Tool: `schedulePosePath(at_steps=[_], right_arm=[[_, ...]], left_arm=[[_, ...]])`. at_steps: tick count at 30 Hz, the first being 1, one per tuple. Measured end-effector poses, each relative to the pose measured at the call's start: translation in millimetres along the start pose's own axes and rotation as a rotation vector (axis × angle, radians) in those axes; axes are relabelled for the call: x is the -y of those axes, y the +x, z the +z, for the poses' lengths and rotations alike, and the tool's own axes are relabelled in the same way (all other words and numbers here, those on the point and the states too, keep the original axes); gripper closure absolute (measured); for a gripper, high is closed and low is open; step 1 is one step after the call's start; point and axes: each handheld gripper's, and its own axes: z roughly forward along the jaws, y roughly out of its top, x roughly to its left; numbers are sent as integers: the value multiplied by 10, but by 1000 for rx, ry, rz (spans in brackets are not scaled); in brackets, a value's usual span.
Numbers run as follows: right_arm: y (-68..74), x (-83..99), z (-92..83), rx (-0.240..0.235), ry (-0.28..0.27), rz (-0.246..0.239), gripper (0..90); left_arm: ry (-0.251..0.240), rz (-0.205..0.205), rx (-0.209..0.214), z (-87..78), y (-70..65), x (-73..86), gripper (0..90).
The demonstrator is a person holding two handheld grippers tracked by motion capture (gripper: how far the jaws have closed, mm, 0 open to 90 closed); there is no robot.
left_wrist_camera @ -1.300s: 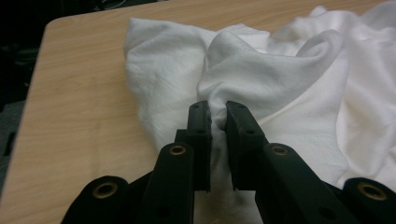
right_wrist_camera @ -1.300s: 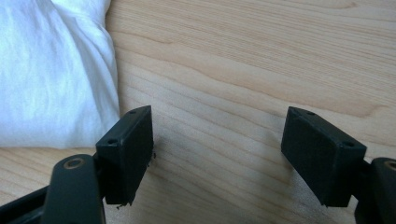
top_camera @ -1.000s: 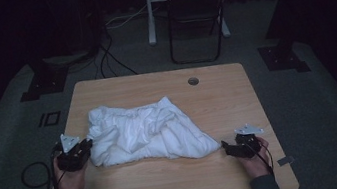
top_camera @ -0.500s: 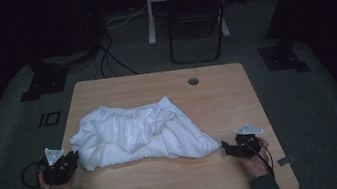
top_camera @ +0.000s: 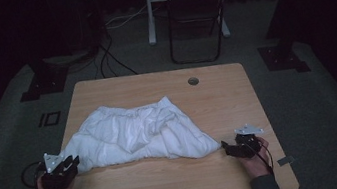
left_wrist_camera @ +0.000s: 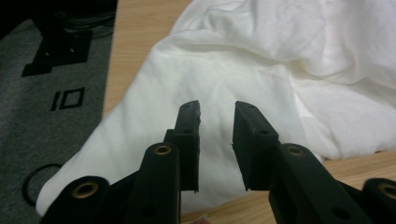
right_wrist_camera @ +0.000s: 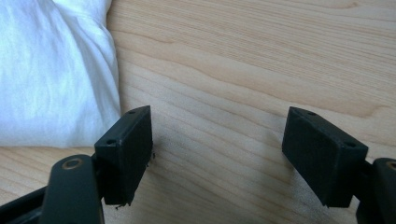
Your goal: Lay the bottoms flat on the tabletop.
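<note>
The white cloth (top_camera: 137, 134) lies spread on the table (top_camera: 218, 102), its left corner over the edge. The left gripper (left_wrist_camera: 216, 116), jaws just opening, holds nothing above that corner, probably after releasing it. The right gripper (right_wrist_camera: 217, 135) stands wide open, empty, beside the other corner. Folds hide the garment's shape.

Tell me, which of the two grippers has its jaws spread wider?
The right gripper: its jaws stand far apart over bare wooden table. The left gripper shows a narrow gap, over the white cloth.
</note>
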Motion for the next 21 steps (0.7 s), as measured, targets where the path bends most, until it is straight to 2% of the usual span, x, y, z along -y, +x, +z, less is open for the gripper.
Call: schedulePosePath(at_steps=[2, 6, 9, 10, 11, 16, 21], right_arm=[[0, 0, 0, -2, -1, -1, 256], [2, -9, -34, -2, -3, 23, 384], [27, -53, -100, -17, -36, 38, 419], [69, -113, -159, -37, -61, 40, 423], [69, -113, -159, -37, -61, 40, 423], [277, -283, -235, -105, -96, 0, 415], [564, -463, -170, -153, -108, -57, 399]], left_arm=[[5, 6, 12, 43, -48, -16, 682], [15, 21, 37, 143, -158, -47, 633], [37, 49, 46, 250, -253, -62, 601], [41, 51, 52, 283, -280, -67, 580], [44, 51, 56, 317, -305, -74, 580], [83, 70, 64, 483, -409, -95, 549], [114, 97, 70, 593, -512, -68, 545]])
